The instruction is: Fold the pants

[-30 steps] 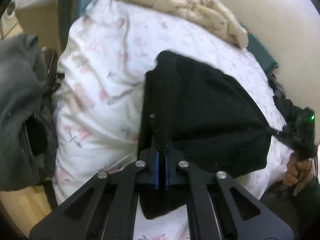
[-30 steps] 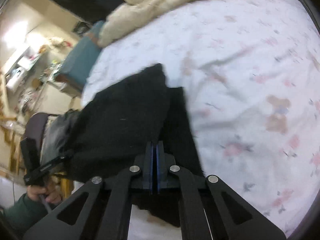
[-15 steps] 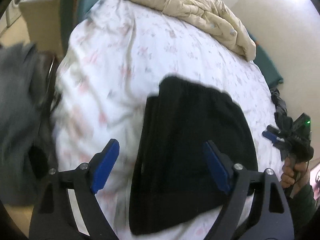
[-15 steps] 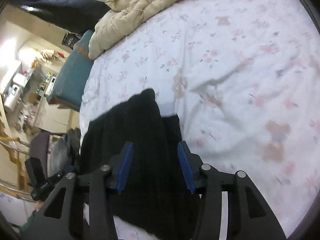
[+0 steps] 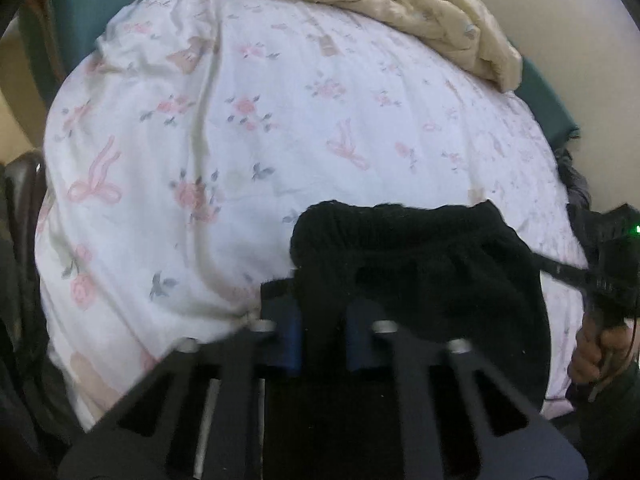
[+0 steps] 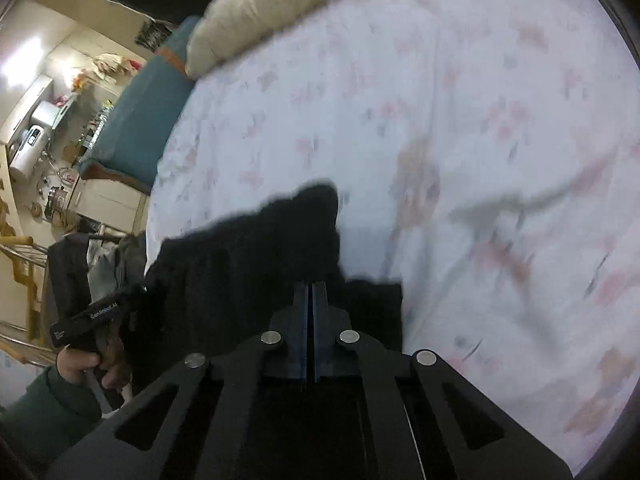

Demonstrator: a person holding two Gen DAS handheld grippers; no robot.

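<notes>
Black pants lie bunched on the flowered bed sheet, their gathered edge facing away from me. My left gripper is closing its jaws, and a thick fold of the black cloth sits pinched between the blue pads. In the right wrist view the pants rise around my right gripper, whose pads are shut together on the cloth's edge. Each gripper shows in the other's view, the right gripper and the left gripper, both at the pants' sides and held by a hand.
A beige duvet is heaped at the far end of the bed. A teal bed frame runs along one side. Dark clothes hang on a rack beside the bed, with cluttered shelves behind.
Both grippers let go of the pants, opened, moved along the bed and closed again on the black cloth. The pants now lie more bunched, with the gathered edge lifted.
</notes>
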